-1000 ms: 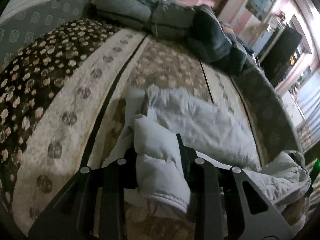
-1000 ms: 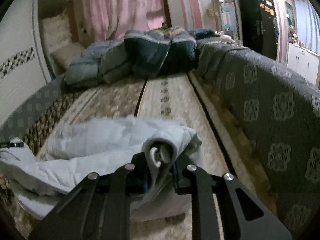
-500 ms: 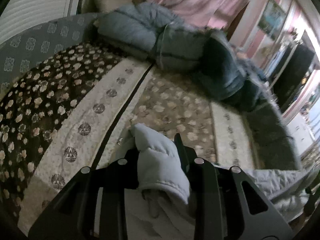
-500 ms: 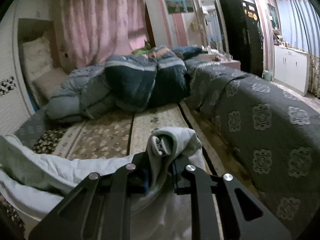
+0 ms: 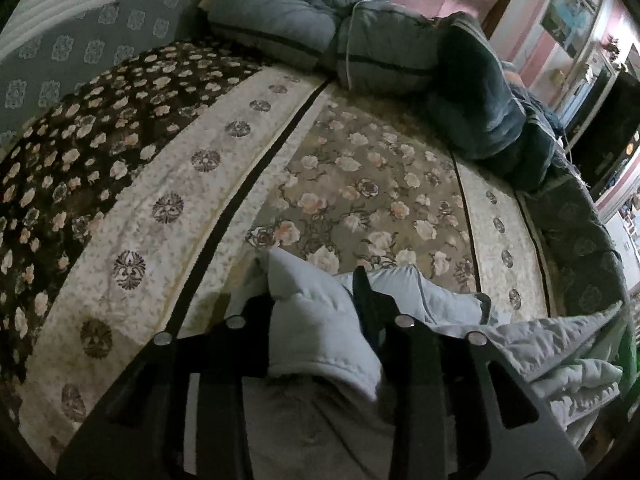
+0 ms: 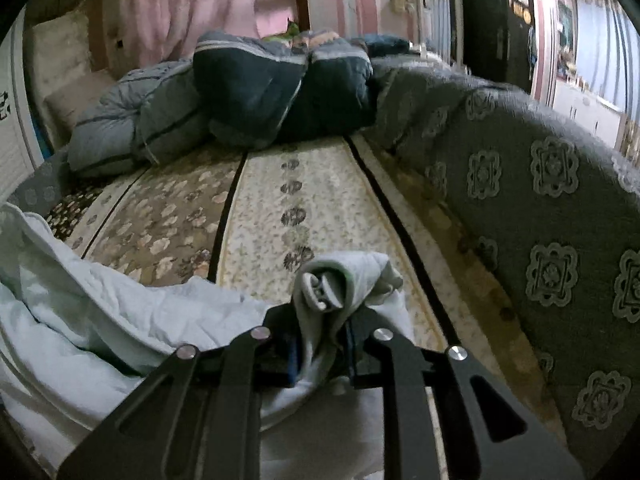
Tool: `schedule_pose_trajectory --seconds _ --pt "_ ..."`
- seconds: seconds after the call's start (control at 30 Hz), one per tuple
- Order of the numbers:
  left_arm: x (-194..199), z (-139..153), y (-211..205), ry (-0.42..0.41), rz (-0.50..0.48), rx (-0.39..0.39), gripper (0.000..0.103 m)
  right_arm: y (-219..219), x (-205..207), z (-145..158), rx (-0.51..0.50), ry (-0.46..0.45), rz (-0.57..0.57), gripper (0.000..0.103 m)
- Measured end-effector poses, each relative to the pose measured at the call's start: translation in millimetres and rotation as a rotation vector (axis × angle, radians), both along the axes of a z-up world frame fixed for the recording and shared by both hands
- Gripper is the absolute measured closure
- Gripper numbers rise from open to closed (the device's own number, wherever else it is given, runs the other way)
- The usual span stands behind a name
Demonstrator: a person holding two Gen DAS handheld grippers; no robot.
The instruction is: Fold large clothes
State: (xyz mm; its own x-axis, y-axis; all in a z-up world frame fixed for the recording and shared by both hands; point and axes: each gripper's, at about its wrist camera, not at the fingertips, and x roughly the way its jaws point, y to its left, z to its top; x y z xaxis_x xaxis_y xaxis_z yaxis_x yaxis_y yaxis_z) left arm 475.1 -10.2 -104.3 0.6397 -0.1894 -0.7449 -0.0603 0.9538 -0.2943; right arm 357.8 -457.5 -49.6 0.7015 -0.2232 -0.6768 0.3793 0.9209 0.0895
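Jaws: both sets have just been opening slightly, a bunched fold of the pale quilted garment (image 5: 320, 332) still pinched in the left gripper (image 5: 316, 304) and another in the right gripper (image 6: 320, 320). The garment is spread low over the floral bedspread (image 5: 360, 200). Beyond, blue-grey duvets (image 6: 248, 96) are heaped before pink curtains (image 6: 208, 4).

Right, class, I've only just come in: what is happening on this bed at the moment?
A person is folding a pale quilted garment on a flower-patterned bedspread, with a handheld gripper in each hand. The left gripper has a padded edge of it between its fingers; its jaws have just been opening. The right gripper pinches a bunched corner, jaws also just easing apart. The rest of the garment lies rumpled between them. A heap of blue duvets sits at the far end.
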Motion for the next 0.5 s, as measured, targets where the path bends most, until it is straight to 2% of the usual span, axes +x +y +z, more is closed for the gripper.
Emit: schedule_pose_trajectory --seconds 0.03,0.1,0.17,0.23,0.27,0.3,0.37,0.5 --pt "-2.1 1.2 0.2 0.003 -0.008 -0.003 0.062 -1.9 -1.5 1.0 0.017 0.004 0.005 0.081" --pt "-7.6 3.1 6.4 0.021 -0.011 -0.012 0.059 -5.4 -4.2 1.3 0.054 0.001 0.024 0.073" --pt "-8.6 6.6 11.8 0.048 -0.009 -0.037 0.052 -8.7 -8.9 3.0 0.095 -0.011 0.048 0.055" --pt "-9.7 14.0 13.7 0.047 -0.021 -0.05 0.028 -11.8 -13.5 7.2 0.127 -0.017 0.055 0.049" --pt "-11.7 19.2 14.0 0.037 -0.015 -0.028 0.021 -14.4 -16.4 10.5 0.156 -0.025 0.061 0.042" --pt "-14.5 24.0 14.8 0.021 -0.005 -0.001 0.007 -16.4 -20.2 14.2 0.181 -0.038 0.064 0.037" --pt "-20.3 36.4 12.4 -0.011 -0.016 0.058 0.003 -15.9 -28.0 22.8 0.165 -0.055 0.06 0.024" --pt "-34.4 41.3 9.4 0.016 -0.086 0.139 0.003 -8.0 -48.3 40.4 0.098 -0.057 0.081 0.018"
